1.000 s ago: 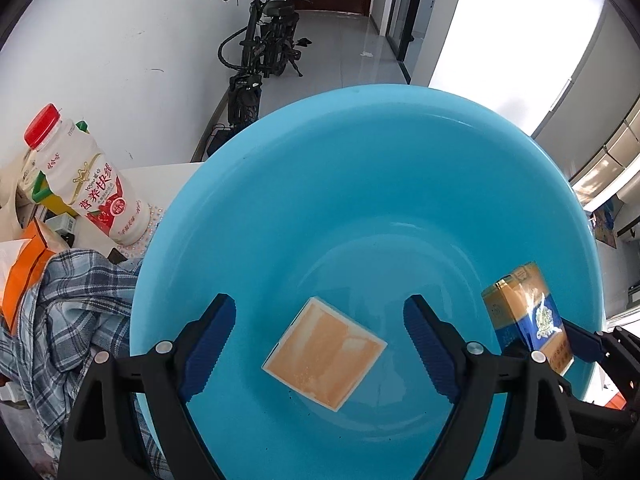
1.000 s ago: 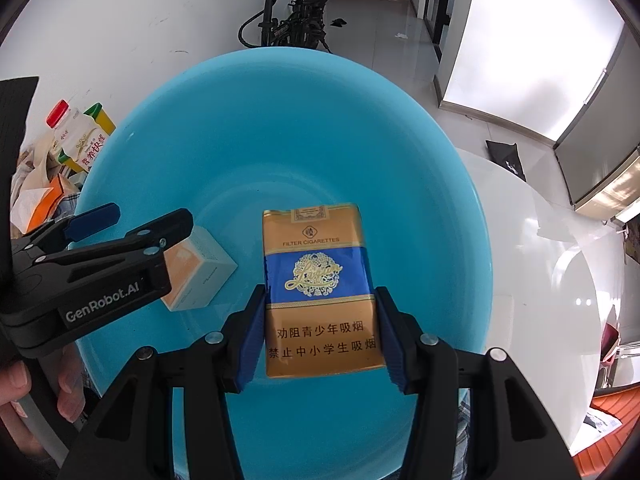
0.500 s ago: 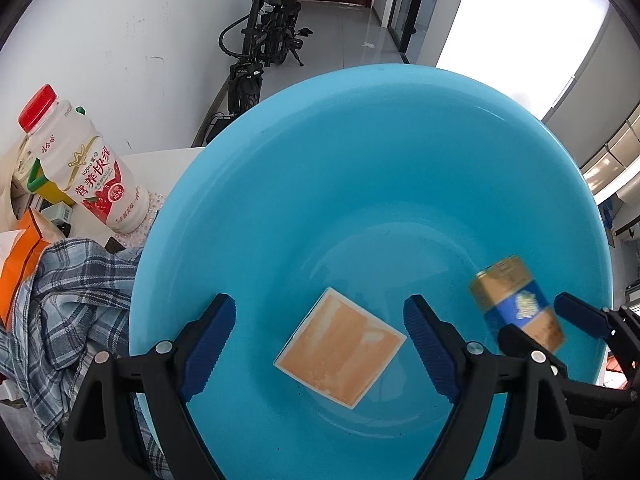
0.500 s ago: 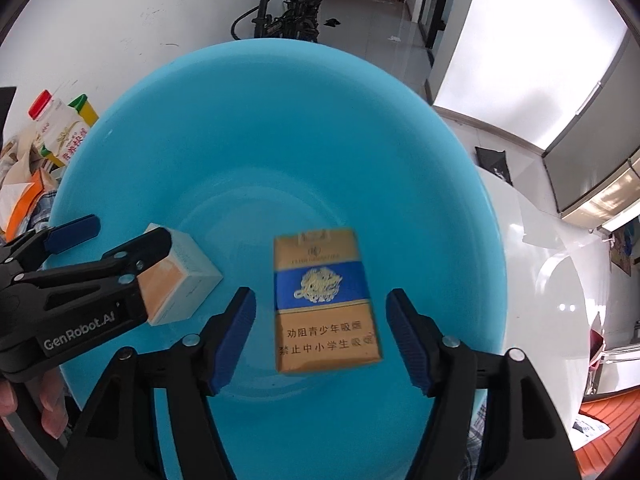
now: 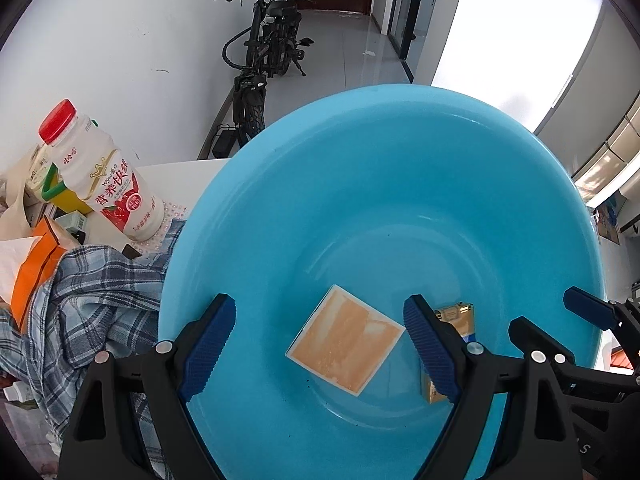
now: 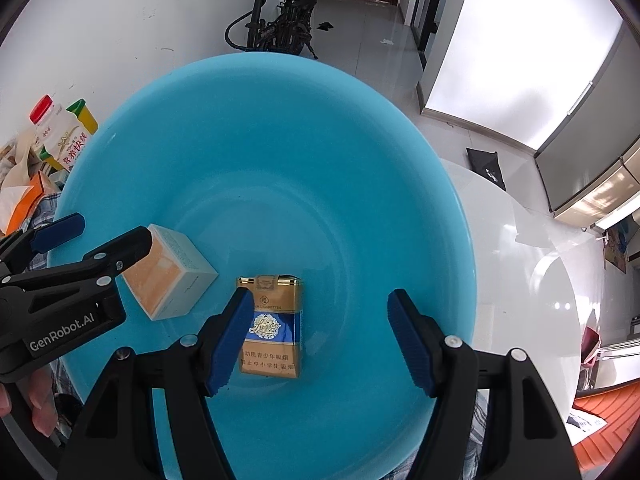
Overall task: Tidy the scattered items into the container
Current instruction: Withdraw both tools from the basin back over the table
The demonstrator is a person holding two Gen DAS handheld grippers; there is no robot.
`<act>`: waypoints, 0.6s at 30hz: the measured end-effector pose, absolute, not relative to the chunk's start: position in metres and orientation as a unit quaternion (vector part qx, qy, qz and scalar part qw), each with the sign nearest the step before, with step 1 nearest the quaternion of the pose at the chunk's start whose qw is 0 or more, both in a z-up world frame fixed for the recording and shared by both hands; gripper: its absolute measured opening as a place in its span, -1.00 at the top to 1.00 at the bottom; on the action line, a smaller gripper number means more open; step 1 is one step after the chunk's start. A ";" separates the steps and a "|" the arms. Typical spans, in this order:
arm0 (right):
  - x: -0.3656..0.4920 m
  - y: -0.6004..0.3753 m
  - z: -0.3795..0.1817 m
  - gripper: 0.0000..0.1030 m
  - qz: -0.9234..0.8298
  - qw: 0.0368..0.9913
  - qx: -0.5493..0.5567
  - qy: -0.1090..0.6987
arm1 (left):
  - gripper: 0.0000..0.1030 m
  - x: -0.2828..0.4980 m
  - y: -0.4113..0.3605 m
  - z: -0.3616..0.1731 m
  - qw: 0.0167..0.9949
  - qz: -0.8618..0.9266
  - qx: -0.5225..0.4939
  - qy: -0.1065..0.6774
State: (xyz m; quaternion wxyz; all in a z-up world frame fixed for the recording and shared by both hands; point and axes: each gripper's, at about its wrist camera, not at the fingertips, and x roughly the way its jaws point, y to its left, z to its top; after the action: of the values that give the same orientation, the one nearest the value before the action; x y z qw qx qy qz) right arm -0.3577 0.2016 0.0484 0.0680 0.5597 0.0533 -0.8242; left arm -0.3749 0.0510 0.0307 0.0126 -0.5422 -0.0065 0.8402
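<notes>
Both tongs hang over the blue basin [image 6: 280, 128] with jaws spread wide and nothing held. The right tongs [image 6: 320, 336] stand released above the cigarette pack [image 6: 272, 328], which lies flat on the basin floor, just inside the left jaw, long axis running straight ahead along the fingers. The left tongs [image 5: 320, 348] are likewise released; the small box [image 5: 346, 346] rests on the floor between and below its jaws. Judgement: both items are deposited. Remaining clutter lies on the worktop to the left: milk bottle [image 5: 100, 180], checked shirt [image 5: 92, 304], orange packet [image 5: 34, 272]. The left tongs are nearer to these.
</notes>
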 end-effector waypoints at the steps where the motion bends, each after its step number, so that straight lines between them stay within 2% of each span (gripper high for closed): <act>1: -0.355 0.202 0.051 -0.32 -0.826 0.069 0.557 0.052 | -0.71 -0.372 0.050 0.035 0.013 0.841 -0.540 -0.007; 11: -0.273 0.199 0.079 -0.32 -0.856 0.115 0.501 0.062 | -0.71 -0.302 0.024 0.077 0.029 0.874 -0.484 0.034; 16: -0.202 0.204 0.087 -0.32 -0.886 0.127 0.438 0.090 | -0.71 -0.245 -0.008 0.079 0.067 0.862 -0.503 -0.004; 18: -0.172 0.215 0.087 -0.32 -0.887 0.143 0.432 0.077 | -0.71 -0.214 -0.016 0.078 0.070 0.867 -0.493 -0.008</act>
State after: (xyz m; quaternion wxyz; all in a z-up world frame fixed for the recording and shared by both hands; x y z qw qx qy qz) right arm -0.1718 0.2148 0.0872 0.1434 0.4321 0.0771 -0.8870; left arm -0.2139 -0.0164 0.0783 0.0698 -0.4934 -0.0079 0.8670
